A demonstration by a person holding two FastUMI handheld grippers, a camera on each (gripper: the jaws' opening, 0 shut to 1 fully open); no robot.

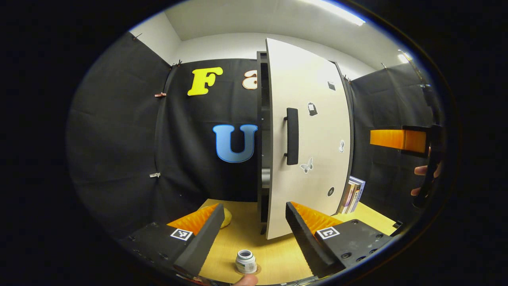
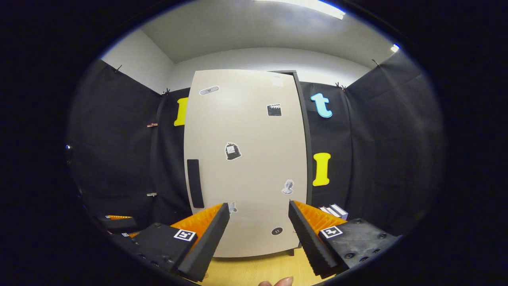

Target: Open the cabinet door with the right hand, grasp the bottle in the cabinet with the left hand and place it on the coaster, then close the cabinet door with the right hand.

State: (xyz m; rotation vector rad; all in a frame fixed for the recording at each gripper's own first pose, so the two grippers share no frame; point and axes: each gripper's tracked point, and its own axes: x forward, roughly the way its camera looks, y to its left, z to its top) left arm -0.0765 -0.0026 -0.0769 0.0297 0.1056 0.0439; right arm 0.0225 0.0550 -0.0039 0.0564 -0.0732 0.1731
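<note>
A small pale bottle [image 1: 246, 261] stands upright on a round coaster [image 1: 257, 270] at the near edge of the wooden table [image 1: 278, 258]. My left gripper [image 1: 254, 207] hovers open above and behind it, fingers apart and holding nothing. The pale cabinet door [image 1: 309, 139] with its black handle [image 1: 292, 136] stands slightly ajar from the dark cabinet body [image 1: 262, 119]. My right gripper [image 2: 258, 206] is open in front of the cabinet door [image 2: 246, 159], apart from it, with the handle [image 2: 195, 183] to its left. That right gripper [image 1: 397, 139] also appears at the far right, held by a hand [image 1: 425, 171].
Several books [image 1: 352, 194] stand to the right of the cabinet; the same books [image 2: 334, 210] show past the door's right edge. A yellow object [image 1: 226, 217] lies on the table behind my left finger. The left gripper [image 2: 117, 221] sits low at the left.
</note>
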